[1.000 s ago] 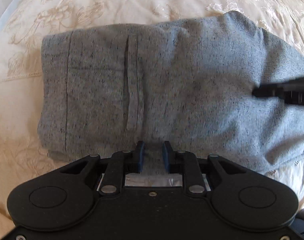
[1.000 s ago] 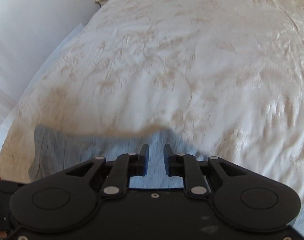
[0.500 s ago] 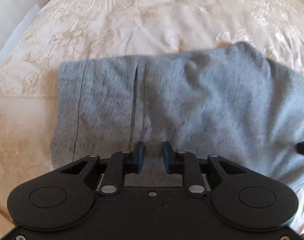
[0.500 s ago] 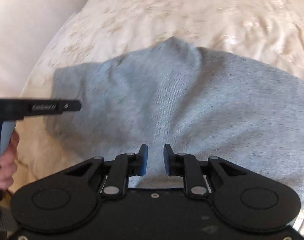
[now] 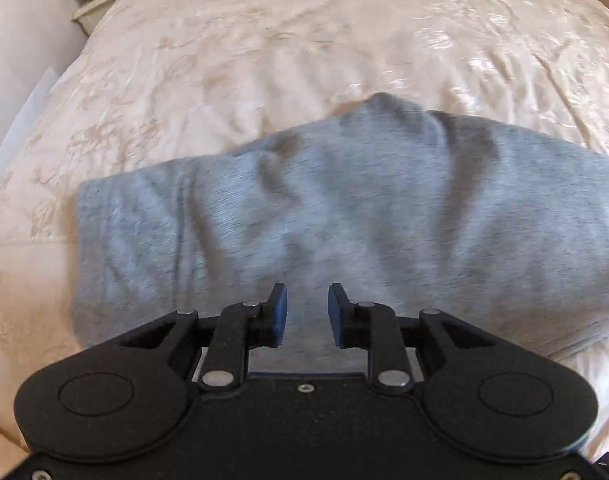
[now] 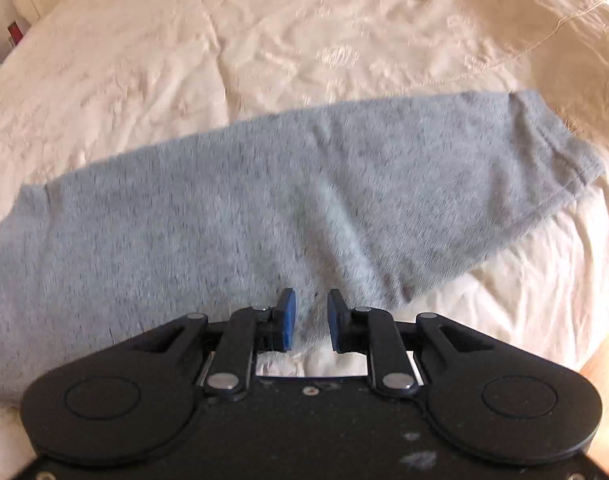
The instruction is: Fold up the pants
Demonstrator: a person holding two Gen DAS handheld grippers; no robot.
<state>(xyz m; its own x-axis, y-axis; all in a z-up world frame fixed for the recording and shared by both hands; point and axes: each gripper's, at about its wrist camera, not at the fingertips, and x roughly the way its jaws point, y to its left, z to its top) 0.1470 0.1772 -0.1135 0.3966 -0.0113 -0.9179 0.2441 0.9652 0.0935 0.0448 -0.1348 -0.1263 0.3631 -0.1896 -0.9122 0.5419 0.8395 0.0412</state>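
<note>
Left wrist view shows the grey pants lying flat on the cream bedspread, filling the middle band of the frame from left edge to right edge. Their long axis runs across the picture, side to side, with a blunt squared end at the left, most likely the waistband. The left tongs hang over the near edge of the cloth at lower centre; the blue pads stand partly apart and are closing a little, with nothing pinched between them, only fabric showing below the gap.

Right wrist view shows the other stretch of the same pants, again lying crosswise, tapering up toward the upper right where a stitched hem, probably a leg cuff, ends the garment. The right tongs sit at lower centre over the near edge, where grey cloth gives way to white bedding. Their pads are partly apart and empty.

So the garment lies just ahead of and under both tongs, crosswise to them. Judging by this, the right hand is nearer the cuff end and the left nearer the waist, which suits bringing one end over the other along the long axis.
</note>
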